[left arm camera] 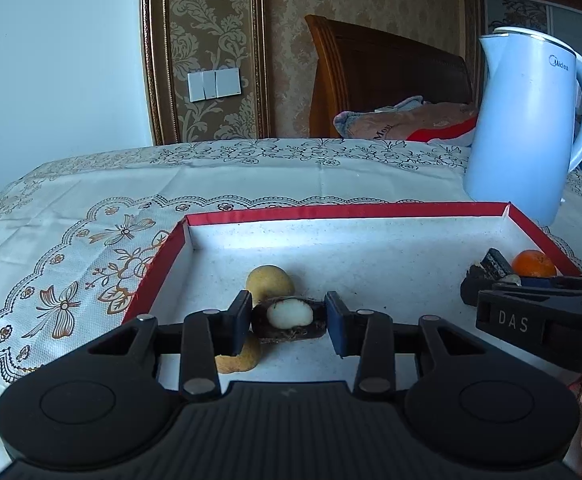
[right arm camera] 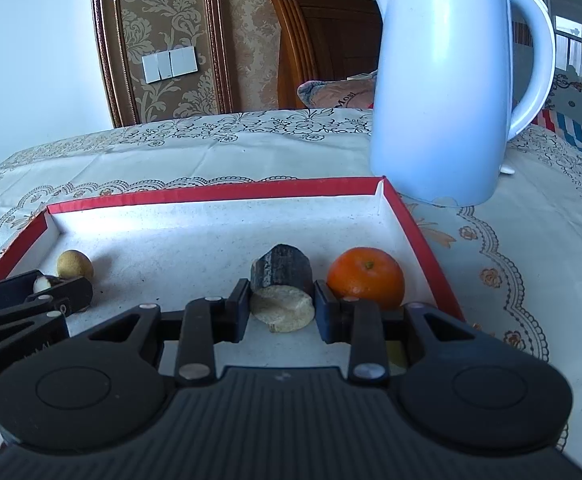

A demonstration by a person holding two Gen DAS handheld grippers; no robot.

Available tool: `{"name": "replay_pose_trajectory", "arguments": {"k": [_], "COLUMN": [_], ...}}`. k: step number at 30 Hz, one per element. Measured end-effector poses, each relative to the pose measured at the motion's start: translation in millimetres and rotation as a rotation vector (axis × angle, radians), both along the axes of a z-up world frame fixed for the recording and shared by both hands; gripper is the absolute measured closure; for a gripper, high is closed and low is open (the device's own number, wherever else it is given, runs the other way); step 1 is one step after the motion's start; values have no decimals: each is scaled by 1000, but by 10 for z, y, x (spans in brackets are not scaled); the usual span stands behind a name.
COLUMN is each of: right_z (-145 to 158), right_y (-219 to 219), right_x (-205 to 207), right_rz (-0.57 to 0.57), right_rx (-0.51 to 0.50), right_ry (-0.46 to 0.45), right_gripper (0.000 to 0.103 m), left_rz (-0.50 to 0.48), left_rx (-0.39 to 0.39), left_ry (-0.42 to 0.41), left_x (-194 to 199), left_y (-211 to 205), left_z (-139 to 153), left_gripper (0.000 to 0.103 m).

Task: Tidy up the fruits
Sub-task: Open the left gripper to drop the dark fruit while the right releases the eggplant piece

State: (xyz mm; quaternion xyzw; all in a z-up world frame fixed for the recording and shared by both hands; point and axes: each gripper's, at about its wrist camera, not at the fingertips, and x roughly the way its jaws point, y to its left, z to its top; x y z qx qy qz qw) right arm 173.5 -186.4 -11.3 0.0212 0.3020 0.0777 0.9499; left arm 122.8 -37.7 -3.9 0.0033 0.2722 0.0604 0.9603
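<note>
A red-rimmed box lid (left arm camera: 343, 211) with a white floor lies on the table; it also shows in the right wrist view (right arm camera: 219, 192). My left gripper (left arm camera: 289, 322) is shut on a dark fruit piece with white flesh (left arm camera: 289, 316), low over the tray floor. Two yellow-brown round fruits (left arm camera: 269, 280) (left arm camera: 243, 358) lie beside it. My right gripper (right arm camera: 281, 306) is shut on a dark-skinned sugarcane chunk with a pale cut end (right arm camera: 283, 292). An orange mandarin (right arm camera: 365, 276) sits right of it in the tray, touching the right finger.
A pale blue electric kettle (right arm camera: 447, 92) stands just behind the tray's right far corner. A patterned tablecloth (left arm camera: 71, 240) covers the table. A bed headboard (left arm camera: 387, 76) and pillows stand beyond the table.
</note>
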Motion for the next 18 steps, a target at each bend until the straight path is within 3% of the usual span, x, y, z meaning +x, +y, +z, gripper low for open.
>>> {"name": "replay_pose_trajectory", "arguments": {"k": [3,5,7,18], "right_z": [0,-1,-2,6], "right_y": [2,-1,-3,-2], "right_x": [3,7,9,-19], "right_rz": [2,1,1,-1], "right_rx": [-1,1,0,4], "right_ry": [0,-1,-2,-12], "right_gripper": [72,72,72,64], "left_rz": [3,15,30,73], "left_rx": [18,16,2,-14], "left_ry": [-4,-8,-10,-6], "left_x": [-6,-6,1,19], "left_y": [-26,-20,16,120], "left_z": [-8,-5,-1,-9], "left_gripper": [52,37,32,28]}}
